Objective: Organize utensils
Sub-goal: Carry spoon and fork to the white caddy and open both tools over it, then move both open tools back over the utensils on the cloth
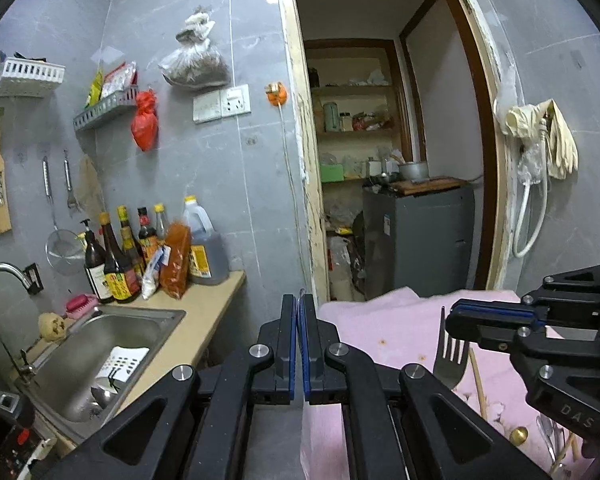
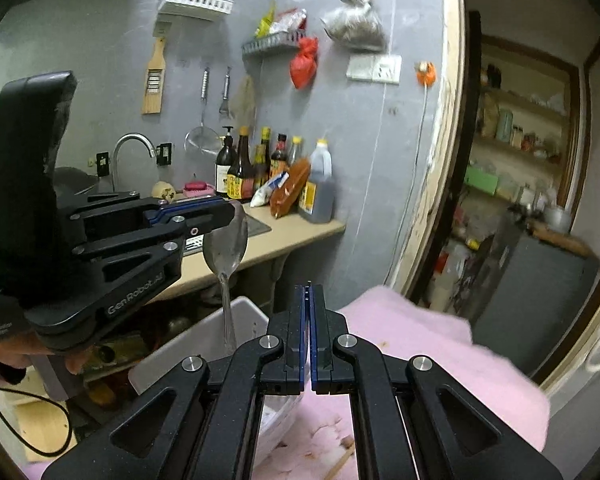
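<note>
Above the pink cloth (image 2: 420,340), left gripper (image 1: 299,308) and right gripper (image 2: 309,300) both clenched on nothing, apparently between picks; spoon (image 2: 226,244) upright, handle down in the pale tub (image 2: 246,314) at the cloth's left edge, evidently stood for sorting; fork (image 1: 452,356) upright, tines uppermost, foot hidden.

Grey tiled wall (image 1: 204,184); steel sink (image 1: 100,344) in a beige counter (image 1: 216,300); sauce bottles (image 1: 116,256) beside an oil jug (image 1: 204,248); red bag (image 1: 145,122); gloves (image 1: 556,136) by the doorway.
</note>
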The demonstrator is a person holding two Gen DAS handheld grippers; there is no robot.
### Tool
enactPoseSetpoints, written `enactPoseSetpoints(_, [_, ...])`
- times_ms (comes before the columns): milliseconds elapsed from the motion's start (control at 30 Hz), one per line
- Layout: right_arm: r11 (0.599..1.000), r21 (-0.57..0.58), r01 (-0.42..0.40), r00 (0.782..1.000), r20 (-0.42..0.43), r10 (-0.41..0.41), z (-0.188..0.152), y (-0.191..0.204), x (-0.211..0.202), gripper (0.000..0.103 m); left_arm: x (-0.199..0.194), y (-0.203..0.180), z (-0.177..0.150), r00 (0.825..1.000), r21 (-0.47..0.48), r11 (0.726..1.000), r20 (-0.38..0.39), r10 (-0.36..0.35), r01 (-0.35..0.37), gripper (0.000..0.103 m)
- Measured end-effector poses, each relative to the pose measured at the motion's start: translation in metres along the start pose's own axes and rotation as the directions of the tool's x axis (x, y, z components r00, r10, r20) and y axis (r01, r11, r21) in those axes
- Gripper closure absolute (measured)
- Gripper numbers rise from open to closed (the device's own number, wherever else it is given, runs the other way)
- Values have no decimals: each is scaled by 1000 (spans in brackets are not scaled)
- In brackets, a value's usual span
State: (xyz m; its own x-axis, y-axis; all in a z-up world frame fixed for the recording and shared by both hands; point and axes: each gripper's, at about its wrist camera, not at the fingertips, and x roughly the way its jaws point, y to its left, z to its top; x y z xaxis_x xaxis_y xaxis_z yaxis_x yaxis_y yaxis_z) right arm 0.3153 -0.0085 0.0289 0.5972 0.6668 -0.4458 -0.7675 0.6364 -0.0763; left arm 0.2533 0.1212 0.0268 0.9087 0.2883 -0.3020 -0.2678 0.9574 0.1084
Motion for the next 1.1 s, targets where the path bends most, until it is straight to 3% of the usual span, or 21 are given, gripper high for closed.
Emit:
enactPoseSetpoints(167, [993, 106, -54, 998, -33, 57, -14, -12, 15, 100, 0, -1, -9, 996, -20, 996, -43, -84, 84, 99])
enactPoseSetpoints(300, [976, 194, -95, 994, -40, 105, -25, -22, 20, 99, 2, 4, -12, 979, -97, 980, -91, -180, 172, 97])
enactPoseSetpoints(400, [968, 231, -94, 994, -34, 105, -29, -29, 18, 95, 1, 7, -14, 971, -151, 969, -114, -212, 194, 95])
enactPoseSetpoints(533, [963, 262, -68, 997, -6, 72, -30, -40, 3, 74, -4, 6, -16, 971, -190, 963, -108, -215, 193, 83])
enactPoseSetpoints(700, [958, 287, 22, 999, 38, -34, -29, -58, -30, 58, -15, -5, -9, 970, -217, 954, -81, -231, 209, 66])
enactPoseSetpoints(867, [941, 268, 208, 969, 76, -236, -27, -75, -71, 18, -23, -21, 1, 970, -253, 941, -40, -242, 224, 28])
enactPoseSetpoints(967, [920, 261, 293, 942, 87, -324, -29, -85, -92, 11, -28, -36, 5, 973, -255, 941, -12, -232, 221, 12])
enactPoseSetpoints(1100, [890, 263, 372, 910, 86, -406, -31, -99, -116, 5, -30, -59, 8, 976, -229, 950, 5, -217, 212, 2])
